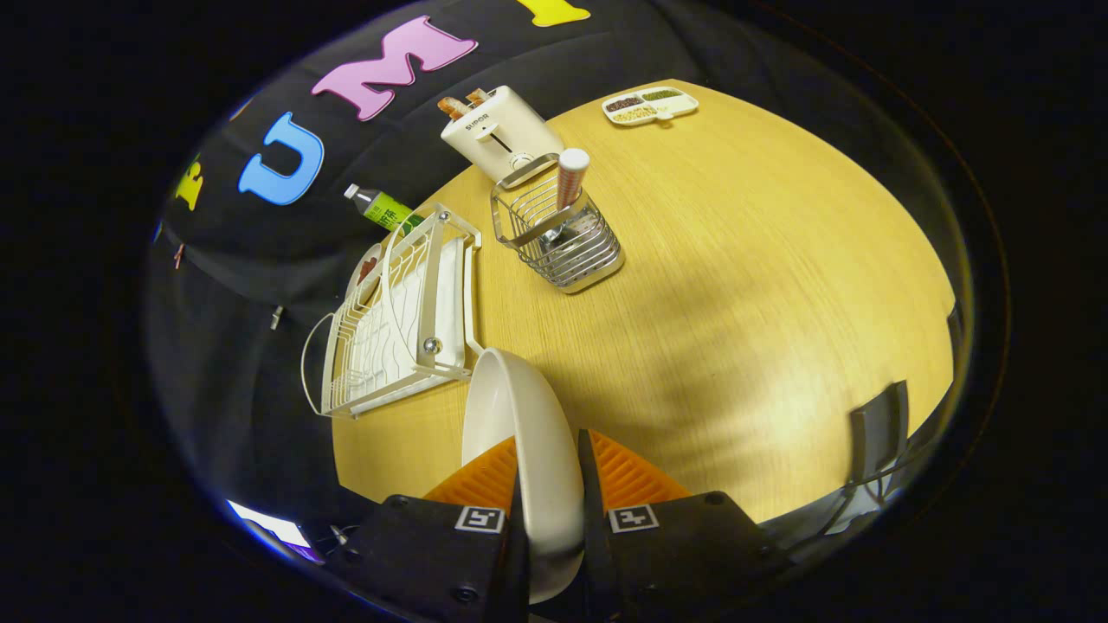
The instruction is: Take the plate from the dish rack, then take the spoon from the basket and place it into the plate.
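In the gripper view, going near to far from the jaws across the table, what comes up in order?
Gripper, its jaws shut on the plate → dish rack → wire basket with the spoon → toaster → compartment tray.

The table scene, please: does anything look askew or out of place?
Nothing stands out. The plate is on edge because the gripper holds it between its fingers; the dish rack and basket stand upright on the table.
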### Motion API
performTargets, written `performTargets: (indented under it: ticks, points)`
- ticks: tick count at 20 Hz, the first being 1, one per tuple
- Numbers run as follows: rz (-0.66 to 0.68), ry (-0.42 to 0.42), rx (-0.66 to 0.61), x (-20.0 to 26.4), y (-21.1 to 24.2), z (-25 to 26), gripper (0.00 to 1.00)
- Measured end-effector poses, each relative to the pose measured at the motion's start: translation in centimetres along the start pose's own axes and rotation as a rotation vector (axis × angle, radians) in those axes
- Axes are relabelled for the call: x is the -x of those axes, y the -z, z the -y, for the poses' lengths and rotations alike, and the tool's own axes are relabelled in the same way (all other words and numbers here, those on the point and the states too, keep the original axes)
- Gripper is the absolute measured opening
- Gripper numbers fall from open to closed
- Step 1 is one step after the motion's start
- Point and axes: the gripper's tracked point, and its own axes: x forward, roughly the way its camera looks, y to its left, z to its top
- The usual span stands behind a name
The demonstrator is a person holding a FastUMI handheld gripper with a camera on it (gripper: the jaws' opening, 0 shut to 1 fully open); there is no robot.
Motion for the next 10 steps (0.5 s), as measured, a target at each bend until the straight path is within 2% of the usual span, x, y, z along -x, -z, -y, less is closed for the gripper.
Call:
performTargets:
  ticks: [3,10]
  points:
    - [0.009,-0.039,-0.059,-1.2,-0.3,0.3,0.29]
    - [0.039,-0.013,-0.075,-1.2,-0.5,1.6,0.32]
